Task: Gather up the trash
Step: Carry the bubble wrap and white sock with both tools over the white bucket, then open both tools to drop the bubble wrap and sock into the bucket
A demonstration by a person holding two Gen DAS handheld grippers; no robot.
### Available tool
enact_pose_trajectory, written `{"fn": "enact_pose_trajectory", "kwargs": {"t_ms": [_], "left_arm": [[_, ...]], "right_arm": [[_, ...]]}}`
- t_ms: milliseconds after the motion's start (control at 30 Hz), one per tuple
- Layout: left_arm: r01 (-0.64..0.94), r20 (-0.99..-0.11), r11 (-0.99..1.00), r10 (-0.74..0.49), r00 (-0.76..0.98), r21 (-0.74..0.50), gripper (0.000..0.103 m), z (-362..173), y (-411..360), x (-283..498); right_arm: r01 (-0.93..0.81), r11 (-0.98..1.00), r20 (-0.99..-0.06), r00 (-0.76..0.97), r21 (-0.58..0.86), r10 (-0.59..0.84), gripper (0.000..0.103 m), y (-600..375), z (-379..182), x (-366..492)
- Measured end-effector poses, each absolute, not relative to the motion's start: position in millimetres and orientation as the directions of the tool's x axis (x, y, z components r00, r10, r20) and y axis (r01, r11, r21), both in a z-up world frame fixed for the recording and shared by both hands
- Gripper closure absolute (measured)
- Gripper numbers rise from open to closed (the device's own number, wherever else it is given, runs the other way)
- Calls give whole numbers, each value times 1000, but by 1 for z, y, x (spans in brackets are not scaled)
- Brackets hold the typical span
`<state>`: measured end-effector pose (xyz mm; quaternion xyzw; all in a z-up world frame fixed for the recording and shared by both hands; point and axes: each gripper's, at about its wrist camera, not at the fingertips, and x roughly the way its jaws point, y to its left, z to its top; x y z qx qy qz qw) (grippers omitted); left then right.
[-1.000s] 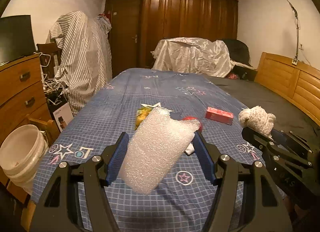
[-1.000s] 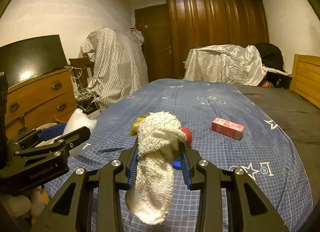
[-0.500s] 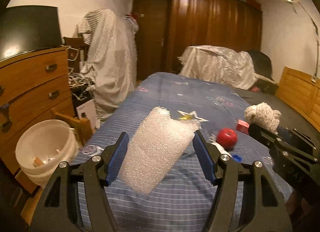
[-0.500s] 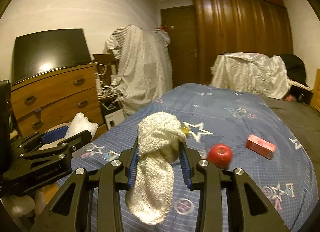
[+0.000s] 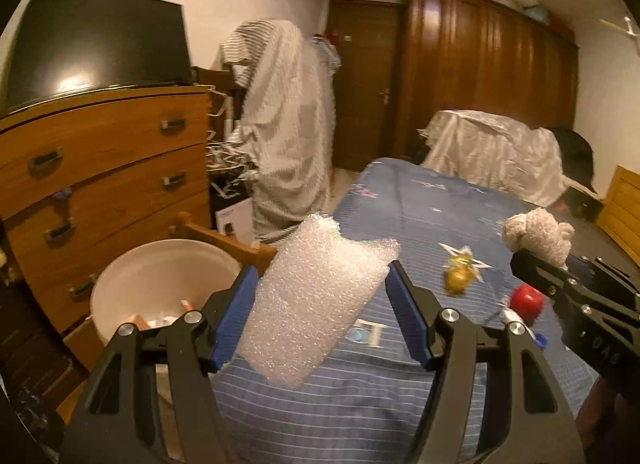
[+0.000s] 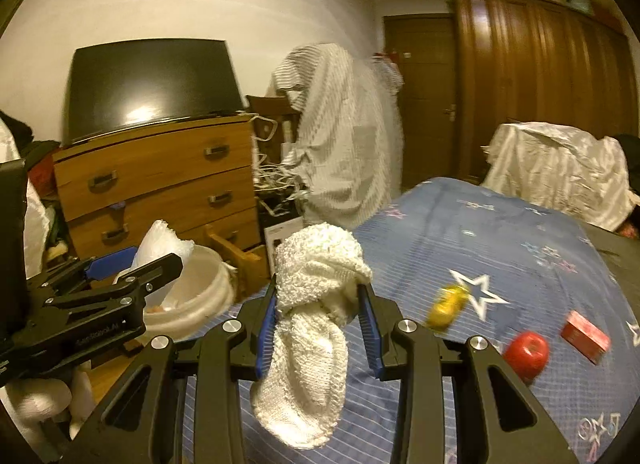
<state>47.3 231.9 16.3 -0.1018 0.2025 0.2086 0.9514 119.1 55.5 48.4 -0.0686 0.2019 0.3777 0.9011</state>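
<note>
Bedroom, blue star bedspread [image 5: 420,200], white bucket [image 5: 120,284] beside it | your left gripper [image 5: 320,304] grips bubble wrap [image 5: 316,300] | your right gripper [image 6: 320,320] clamps white cloth [image 6: 312,328] | risk: light wrap may catch the rim and fall outside.

In the left wrist view, the sheet of bubble wrap [image 5: 316,300] is covering part of the white bucket's [image 5: 120,284] rim and the bed [image 5: 440,204] behind it, and what is lying at the bucket's bottom is too small to tell. The yellow object [image 6: 446,306] on the bed is smearing into a blur in both views. A striped cloth [image 6: 340,136] is hiding whatever is standing beneath it, and the right picture edge is cutting off the red box's [image 6: 584,336] surroundings.
</note>
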Motion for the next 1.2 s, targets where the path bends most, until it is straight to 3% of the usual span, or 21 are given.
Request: {"fn": "enact_pose_trajectory", "kwargs": {"t_ms": [333, 600, 1200], "left_arm": [[-553, -435, 828, 467, 769, -90, 40, 24, 310, 21], [-613, -476, 788, 518, 711, -60, 40, 19, 365, 17], [-627, -651, 775, 440, 618, -71, 40, -39, 454, 40]], "right_arm": [[-810, 585, -437, 515, 33, 737, 66, 165, 67, 121], [-877, 476, -524, 375, 68, 765, 66, 267, 62, 127], [-922, 353, -782, 98, 162, 616, 65, 432, -10, 180]]}}
